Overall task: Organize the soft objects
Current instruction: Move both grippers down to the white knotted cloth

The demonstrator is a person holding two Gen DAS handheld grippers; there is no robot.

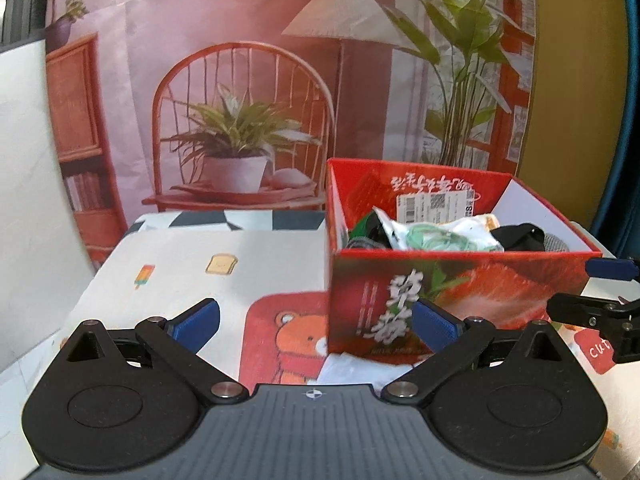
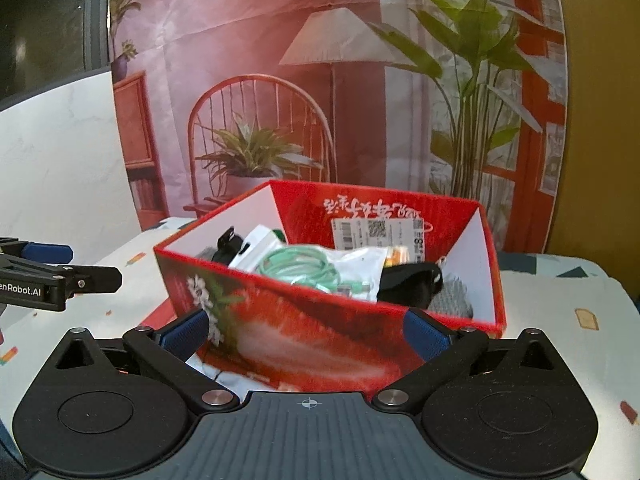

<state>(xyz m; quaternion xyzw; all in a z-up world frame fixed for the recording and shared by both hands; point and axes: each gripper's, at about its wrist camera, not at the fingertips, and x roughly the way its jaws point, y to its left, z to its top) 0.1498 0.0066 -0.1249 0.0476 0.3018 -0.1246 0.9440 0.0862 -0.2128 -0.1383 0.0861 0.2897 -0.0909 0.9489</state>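
We work over a table under a pale cloth printed with toast, ice lollies and a red bear patch, set before a printed backdrop of a wicker chair, lamp and potted plants. On the cloth stands the open red cardboard box with a strawberry picture and white lettering, just ahead of both tools. It already holds a heap of things: a clear plastic bag with a coiled mint-green cable, a black strap or pouch, and a grey knitted piece at the right corner. A white soft item, cloth or paper, lies on the table against the box's near wall; we cannot tell exactly what it is.

Our left gripper stands wide open with nothing between its blue pads, and our right gripper is likewise spread to its widest and empty, the box front showing between its fingers without being pinched.

We judge that the sorting is well along, and that we are between picks. The next move likely calls for lowering one gripper to that white item by the box, closing gently on a fold, then lifting it clear of the rim before letting go inside
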